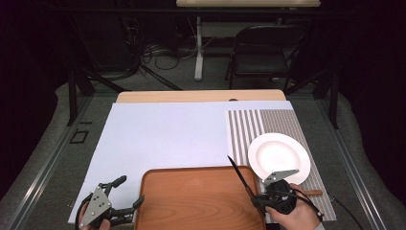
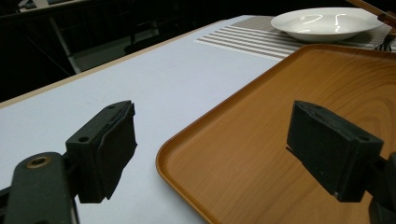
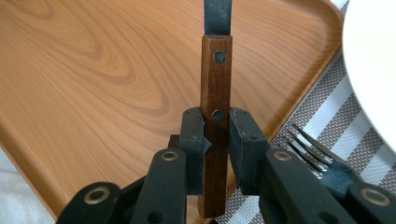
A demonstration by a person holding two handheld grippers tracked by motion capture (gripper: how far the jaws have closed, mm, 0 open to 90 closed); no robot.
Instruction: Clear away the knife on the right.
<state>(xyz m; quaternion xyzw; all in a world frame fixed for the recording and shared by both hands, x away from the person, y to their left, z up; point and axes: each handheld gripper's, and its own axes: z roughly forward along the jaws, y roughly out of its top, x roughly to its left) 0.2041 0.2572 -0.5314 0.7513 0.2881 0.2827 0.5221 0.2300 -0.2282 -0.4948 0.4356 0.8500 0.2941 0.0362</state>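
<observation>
1. A knife (image 3: pixel 215 93) with a brown wooden handle and a dark blade is held by the right gripper (image 3: pixel 215 135).
2. The jaws press on both sides of the handle, low down near its end.
3. In the high view, the knife (image 1: pixel 239 177) sticks up and away over the right edge of the wooden tray (image 1: pixel 191 201).
4. A fork (image 3: pixel 313 154) lies on the striped mat (image 1: pixel 268 122), just beside the right gripper.
5. A white plate (image 1: pixel 279 154) sits on the mat too, near the knife.
6. The left gripper (image 2: pixel 212 149) has its jaws wide apart with nothing in them, over the tray's left edge.
7. The tray and mat lie on a pale sheet (image 1: pixel 167 134).
</observation>
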